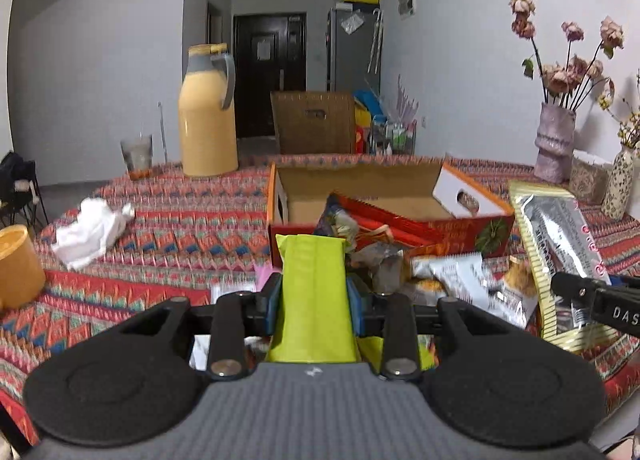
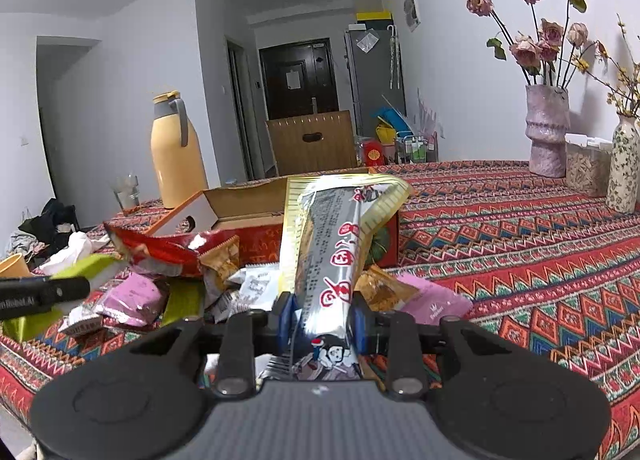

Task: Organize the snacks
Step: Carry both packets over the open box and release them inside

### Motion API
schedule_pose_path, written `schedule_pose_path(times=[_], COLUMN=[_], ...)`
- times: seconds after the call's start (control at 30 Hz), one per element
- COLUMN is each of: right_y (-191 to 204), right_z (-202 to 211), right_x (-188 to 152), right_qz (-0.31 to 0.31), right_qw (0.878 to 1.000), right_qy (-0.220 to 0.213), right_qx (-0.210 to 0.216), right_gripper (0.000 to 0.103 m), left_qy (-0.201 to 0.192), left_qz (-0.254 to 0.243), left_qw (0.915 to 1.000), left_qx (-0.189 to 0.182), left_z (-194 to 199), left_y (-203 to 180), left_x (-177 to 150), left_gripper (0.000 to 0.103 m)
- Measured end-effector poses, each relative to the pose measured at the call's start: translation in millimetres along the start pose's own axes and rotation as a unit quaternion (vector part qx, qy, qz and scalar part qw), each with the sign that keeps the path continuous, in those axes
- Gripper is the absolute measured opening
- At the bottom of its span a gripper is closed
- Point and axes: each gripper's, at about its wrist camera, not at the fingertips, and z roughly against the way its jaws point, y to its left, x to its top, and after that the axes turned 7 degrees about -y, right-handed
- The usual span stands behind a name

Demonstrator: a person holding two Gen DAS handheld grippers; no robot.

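Observation:
My left gripper is shut on a lime-green snack packet and holds it upright above a pile of loose snack packets. My right gripper is shut on a long silver and gold snack packet with red characters, which also shows at the right of the left wrist view. An open red and orange cardboard box lies just behind the pile, with a red packet leaning on its front edge. The box shows in the right wrist view too.
A yellow thermos jug, a glass, crumpled white tissue and an orange cup stand to the left on the patterned tablecloth. Vases with dried flowers stand at the far right. A wicker chair back is behind the table.

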Motion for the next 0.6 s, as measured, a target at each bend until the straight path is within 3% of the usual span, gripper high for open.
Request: schedule_pose_path(times=[0.27,0.6], right_y=[6,9], right_z=[-10,-39], right_x=[19,43], right_qz=[0.005,0.009], right_qw=[1.0,0.999], right_qy=[-0.02,-0.029], right_qx=[0.006,0.016], right_gripper=[0.029,0.029], left_qy=[-0.048,-0.067], left_qz=[-0.009,-0.022], left_qw=[0.9988,0.9975], left_qx=[-0.005,-0.013], left_z=[8,-18], left_y=[1,-9], left_x=[32,63], left_gripper=[0.034,0.034])
